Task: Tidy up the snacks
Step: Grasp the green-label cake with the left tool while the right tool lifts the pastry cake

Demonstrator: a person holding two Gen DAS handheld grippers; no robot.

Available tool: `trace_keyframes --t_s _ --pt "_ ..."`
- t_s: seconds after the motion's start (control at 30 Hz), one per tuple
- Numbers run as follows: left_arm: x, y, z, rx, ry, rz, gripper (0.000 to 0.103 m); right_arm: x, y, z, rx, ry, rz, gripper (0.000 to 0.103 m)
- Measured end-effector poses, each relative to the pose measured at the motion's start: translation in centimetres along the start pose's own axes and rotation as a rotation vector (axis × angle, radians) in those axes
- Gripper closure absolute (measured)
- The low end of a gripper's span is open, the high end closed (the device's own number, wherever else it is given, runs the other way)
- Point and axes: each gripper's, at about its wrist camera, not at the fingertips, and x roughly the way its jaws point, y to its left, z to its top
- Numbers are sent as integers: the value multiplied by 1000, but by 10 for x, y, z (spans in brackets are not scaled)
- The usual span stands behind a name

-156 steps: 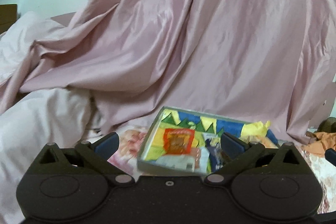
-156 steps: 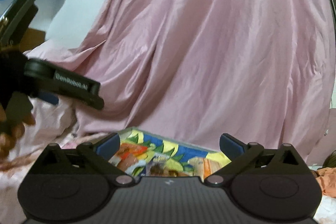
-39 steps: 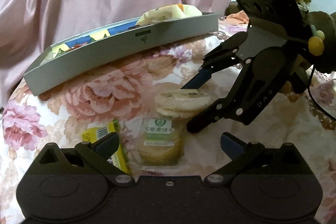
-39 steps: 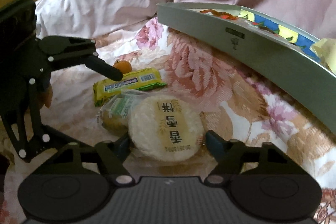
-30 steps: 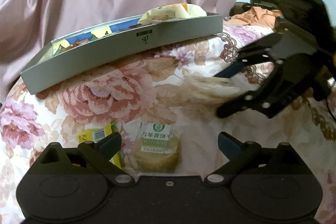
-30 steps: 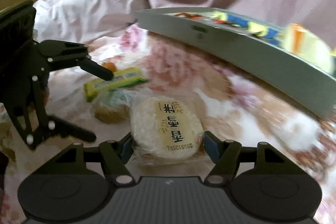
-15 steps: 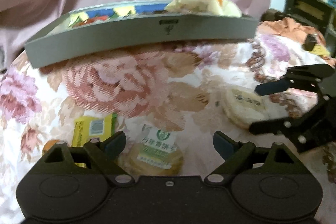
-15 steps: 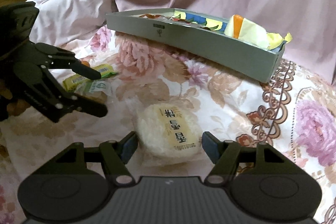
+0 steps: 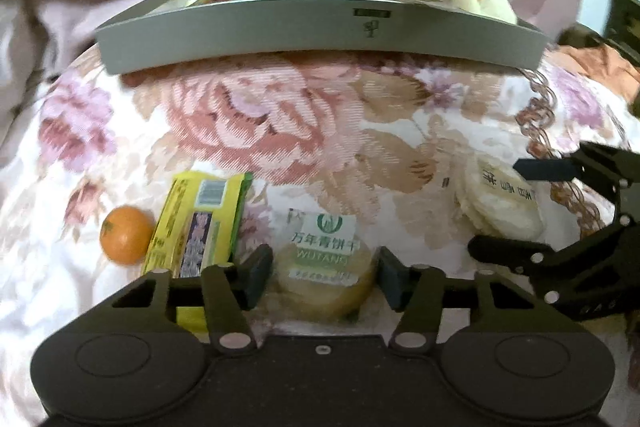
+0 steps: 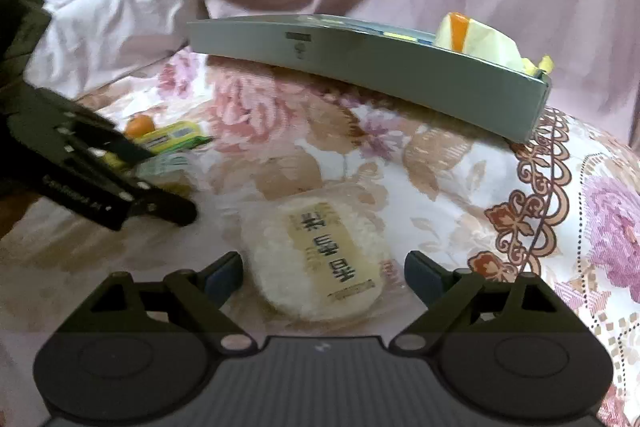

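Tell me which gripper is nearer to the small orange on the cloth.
Left. The left gripper is closing around a round cookie pack, with only a yellow bar separating it from the orange. The right gripper is opening over the rice cracker, farther off.

Snacks on the floral surface (image 9: 304, 131) — a round wrapped green-label cake (image 9: 326, 273), a yellow packet (image 9: 196, 223) beside a small orange (image 9: 125, 235), a white rice cracker (image 10: 320, 259) lying flat — before a grey tray (image 9: 320, 35) holding more snacks.
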Motion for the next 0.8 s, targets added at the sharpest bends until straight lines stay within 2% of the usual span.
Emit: trace_keyframes --t_s 0.1,0.13,0.27,0.57,0.8 --pt "-4 -3 -5 -53 2 30 48 1 2 -1 -1 -7 0 14" --pt "-6 -4 -6 -66 0 35 49 1 3 -1 2 -8 7 19" --pt "-11 -7 -11 -101 -2 52 50 0 13 -2 3 -13 14 26" --pt "-32 -7 -29 -182 -8 88 51 -12 42 -8 17 -22 -28 28" --pt "-50 -6 -34 -242 -39 80 51 -30 59 -8 40 -49 -60 28"
